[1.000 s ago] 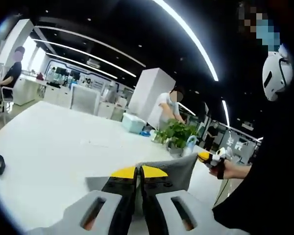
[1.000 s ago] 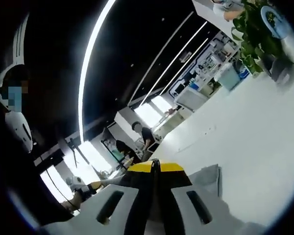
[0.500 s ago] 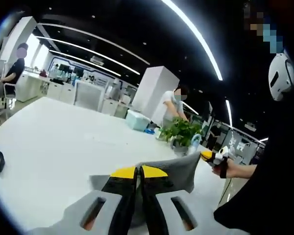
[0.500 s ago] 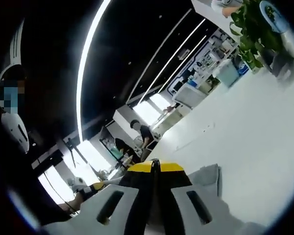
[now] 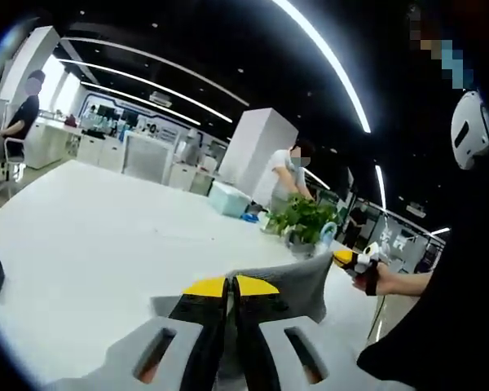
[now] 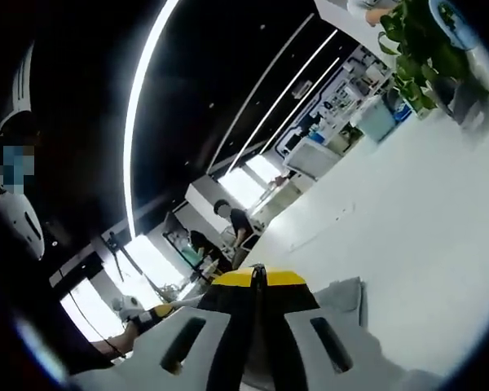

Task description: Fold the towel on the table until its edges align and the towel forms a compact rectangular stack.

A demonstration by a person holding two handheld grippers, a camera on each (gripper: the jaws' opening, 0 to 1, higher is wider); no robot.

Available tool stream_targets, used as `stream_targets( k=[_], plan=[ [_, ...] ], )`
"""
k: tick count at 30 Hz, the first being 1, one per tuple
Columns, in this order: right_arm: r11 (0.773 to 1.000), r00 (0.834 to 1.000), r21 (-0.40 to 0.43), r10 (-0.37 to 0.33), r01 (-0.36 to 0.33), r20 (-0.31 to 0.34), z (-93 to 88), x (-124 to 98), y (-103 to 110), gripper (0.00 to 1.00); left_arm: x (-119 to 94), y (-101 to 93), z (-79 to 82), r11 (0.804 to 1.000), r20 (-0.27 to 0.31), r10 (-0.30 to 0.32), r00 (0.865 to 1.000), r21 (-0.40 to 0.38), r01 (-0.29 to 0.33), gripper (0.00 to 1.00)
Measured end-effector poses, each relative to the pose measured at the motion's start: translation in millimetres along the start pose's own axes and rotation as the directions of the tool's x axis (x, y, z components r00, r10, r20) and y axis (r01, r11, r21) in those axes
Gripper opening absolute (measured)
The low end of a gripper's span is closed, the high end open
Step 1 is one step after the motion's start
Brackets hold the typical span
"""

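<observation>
Both grippers hold the towel [image 5: 289,281] lifted above the tabletop [image 5: 90,244], one at each end of its upper edge. The left gripper [image 5: 231,286] has its jaws pinched together on grey cloth; the towel stretches from there toward the potted plant [image 5: 300,221], where the right gripper [image 5: 348,260] grips the far corner. In the right gripper view, the right gripper [image 6: 258,278] has its jaws closed, with a grey flap [image 6: 346,297] hanging just beside them.

Step in hand, as I judge it: a fold under way, edge raised and held taut. The next move calls for carrying both corners together over the tabletop, laying edge on edge, then releasing.
</observation>
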State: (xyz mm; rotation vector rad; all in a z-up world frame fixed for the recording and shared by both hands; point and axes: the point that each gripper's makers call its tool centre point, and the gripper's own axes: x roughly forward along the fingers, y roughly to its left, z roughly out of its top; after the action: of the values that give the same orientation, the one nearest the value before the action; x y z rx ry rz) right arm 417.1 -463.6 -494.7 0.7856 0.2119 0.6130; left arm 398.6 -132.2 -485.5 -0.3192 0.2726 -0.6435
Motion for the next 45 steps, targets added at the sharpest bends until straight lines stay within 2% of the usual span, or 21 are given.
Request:
stream_targets(
  k=[11, 23, 28, 41, 45],
  plan=[
    [1.000, 1.000, 0.001, -0.028, 0.028, -0.014, 0.4, 12.5, -15.4, 0.00, 12.7, 11.5, -0.9, 1.000, -0.013, 0.001, 1.000, -0.007, -0.002, 0.03],
    [0.998, 0.997, 0.010, -0.059, 0.060, -0.045, -7.2, 20.8, -28.0, 0.00, 26.6, 28.8, -8.4, 1.000, -0.034, 0.009, 0.999, -0.018, -0.010, 0.03],
    [0.997, 0.996, 0.013, -0.070, 0.071, -0.064, -12.0, 26.1, -32.1, 0.00, 31.4, 36.0, -16.2, 0.999, -0.063, 0.022, 0.998, -0.023, -0.024, 0.03],
    [0.995, 0.993, 0.037, -0.092, 0.096, -0.077, -13.9, 35.3, -44.1, 0.00, 45.7, 42.2, -19.6, 0.999, -0.087, 0.040, 0.995, -0.033, -0.043, 0.03],
    [0.994, 0.990, 0.037, -0.103, 0.107, -0.094, -18.7, 36.2, -50.0, 0.00, 48.1, 45.1, -25.7, 0.998, -0.109, 0.048, 0.993, -0.040, -0.052, 0.03]
  ],
)
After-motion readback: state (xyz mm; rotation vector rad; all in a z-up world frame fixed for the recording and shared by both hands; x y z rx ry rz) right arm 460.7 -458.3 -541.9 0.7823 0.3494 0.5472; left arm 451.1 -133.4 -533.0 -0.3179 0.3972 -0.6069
